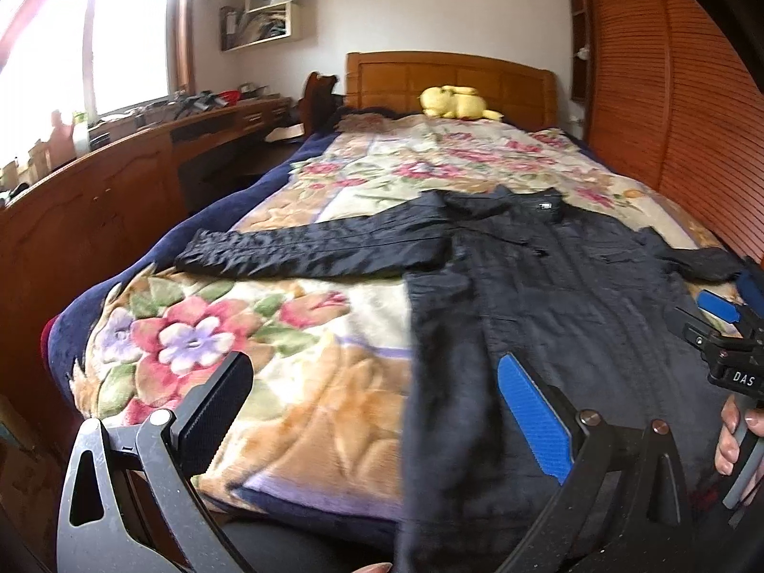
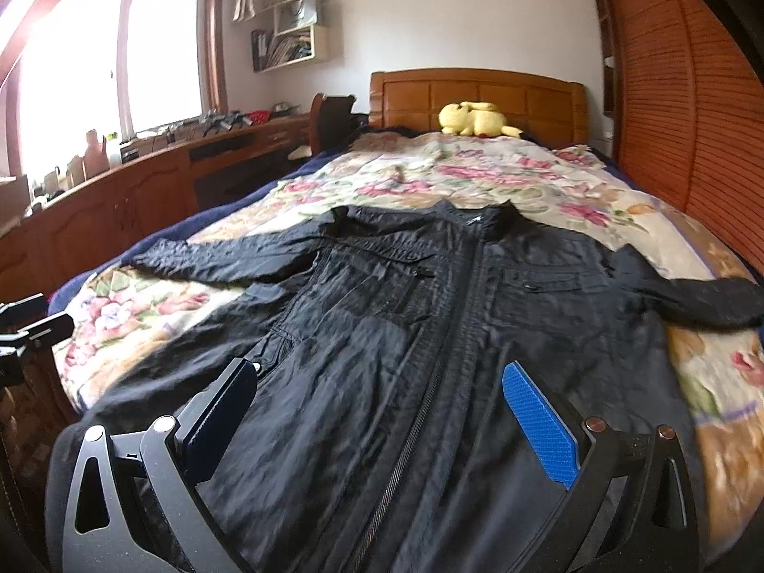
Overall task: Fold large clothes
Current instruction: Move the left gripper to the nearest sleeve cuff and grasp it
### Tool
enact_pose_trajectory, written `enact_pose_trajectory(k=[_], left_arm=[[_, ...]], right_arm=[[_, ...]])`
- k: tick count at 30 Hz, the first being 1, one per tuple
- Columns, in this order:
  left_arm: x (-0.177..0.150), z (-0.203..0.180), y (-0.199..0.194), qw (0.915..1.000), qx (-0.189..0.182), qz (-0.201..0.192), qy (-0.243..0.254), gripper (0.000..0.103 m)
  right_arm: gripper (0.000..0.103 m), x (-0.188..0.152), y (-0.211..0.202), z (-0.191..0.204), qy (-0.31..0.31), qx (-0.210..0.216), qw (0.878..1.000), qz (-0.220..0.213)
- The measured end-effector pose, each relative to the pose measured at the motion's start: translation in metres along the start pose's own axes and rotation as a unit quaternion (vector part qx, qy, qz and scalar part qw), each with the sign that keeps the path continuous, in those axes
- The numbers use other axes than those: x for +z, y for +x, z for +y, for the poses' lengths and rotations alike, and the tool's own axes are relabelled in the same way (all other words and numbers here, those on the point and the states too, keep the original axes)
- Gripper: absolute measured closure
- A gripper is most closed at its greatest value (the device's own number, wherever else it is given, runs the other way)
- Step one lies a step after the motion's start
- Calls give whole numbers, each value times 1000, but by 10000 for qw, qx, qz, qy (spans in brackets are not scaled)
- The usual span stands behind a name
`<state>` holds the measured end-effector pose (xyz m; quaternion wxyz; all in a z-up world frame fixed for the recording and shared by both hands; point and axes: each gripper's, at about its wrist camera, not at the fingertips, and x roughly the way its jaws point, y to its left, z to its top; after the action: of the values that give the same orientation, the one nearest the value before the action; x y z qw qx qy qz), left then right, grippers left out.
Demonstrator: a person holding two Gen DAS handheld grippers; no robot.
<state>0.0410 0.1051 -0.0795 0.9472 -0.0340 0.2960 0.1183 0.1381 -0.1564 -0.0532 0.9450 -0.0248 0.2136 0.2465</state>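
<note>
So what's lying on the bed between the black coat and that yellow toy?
Nothing, only bare floral blanket between the coat and the toy, clearest in the right wrist view.

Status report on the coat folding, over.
Left gripper open, empty. Right gripper open, empty, over the hem. Black coat flat on the bed, zipped, sleeves spread, unfolded. Yellow plush toy at the headboard, clear of the coat.

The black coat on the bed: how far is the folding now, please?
Done: the black coat lies spread flat, front up, zipped, on the floral blanket, both sleeves stretched outward. In hand: nothing; the left gripper and right gripper are open above its lower part. Left: every fold, since no sleeve or hem is turned in.
</note>
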Motion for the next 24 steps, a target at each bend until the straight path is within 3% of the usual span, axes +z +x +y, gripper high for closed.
enact_pose_trajectory(k=[13, 19, 24], left_arm=[[12, 68, 67, 9973, 639, 224, -297, 0], [25, 110, 98, 9955, 737, 410, -434, 0], [45, 146, 127, 9948, 781, 525, -396, 0]], right_arm=[[1, 26, 92, 16, -397, 499, 9974, 347], [1, 12, 135, 24, -583, 617, 9933, 781], [1, 14, 135, 13, -448, 780, 9927, 810]])
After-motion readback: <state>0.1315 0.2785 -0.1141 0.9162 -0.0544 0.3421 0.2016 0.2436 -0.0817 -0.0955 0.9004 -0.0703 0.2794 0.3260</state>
